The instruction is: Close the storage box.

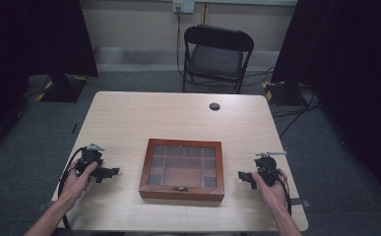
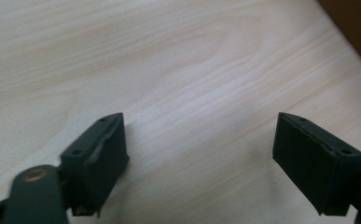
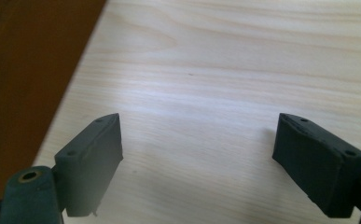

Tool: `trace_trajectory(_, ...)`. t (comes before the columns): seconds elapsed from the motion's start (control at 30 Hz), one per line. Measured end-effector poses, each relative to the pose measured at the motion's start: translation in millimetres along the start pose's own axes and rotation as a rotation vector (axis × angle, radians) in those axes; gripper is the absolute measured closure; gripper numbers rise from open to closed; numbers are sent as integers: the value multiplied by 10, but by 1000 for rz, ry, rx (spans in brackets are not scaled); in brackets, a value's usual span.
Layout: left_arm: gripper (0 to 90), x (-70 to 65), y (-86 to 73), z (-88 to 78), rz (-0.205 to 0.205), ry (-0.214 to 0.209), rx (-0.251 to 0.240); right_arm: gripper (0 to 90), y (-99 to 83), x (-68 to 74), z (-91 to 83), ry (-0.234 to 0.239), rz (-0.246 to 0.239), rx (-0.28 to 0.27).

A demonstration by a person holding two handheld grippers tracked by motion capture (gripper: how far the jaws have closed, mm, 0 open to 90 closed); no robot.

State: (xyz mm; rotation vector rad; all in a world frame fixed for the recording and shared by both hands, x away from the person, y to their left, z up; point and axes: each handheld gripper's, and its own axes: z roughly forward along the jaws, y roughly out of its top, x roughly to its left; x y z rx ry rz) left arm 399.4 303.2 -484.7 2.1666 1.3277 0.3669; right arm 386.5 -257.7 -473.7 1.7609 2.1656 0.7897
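Resting on the pale wooden table, the left gripper and right gripper are held released and empty on either side of the shallow brown wooden glass-lidded box, with a black folding chair seen beyond.

No readable text, label, brand, number or sign stands on anything in these views.

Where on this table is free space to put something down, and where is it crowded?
The widest bare patch of the table lies between the wooden compartment box and the far edge, near the dark round grommet. The side strips hold the open left gripper and right gripper.
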Motion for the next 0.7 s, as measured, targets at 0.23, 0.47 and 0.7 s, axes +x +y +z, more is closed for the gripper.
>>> trace_trajectory(0.23,0,-84,-55,106,61,21,-61,20,-114,32,140,-99,-99,-98)
trace_trajectory(0.47,0,-99,-104,131,41,37,-126,0,-196,54,200,-110,-118,-187)
trace_trajectory(0.7,0,-87,-122,152,41,25,-161,0,-207,59,211,-111,-118,-204)
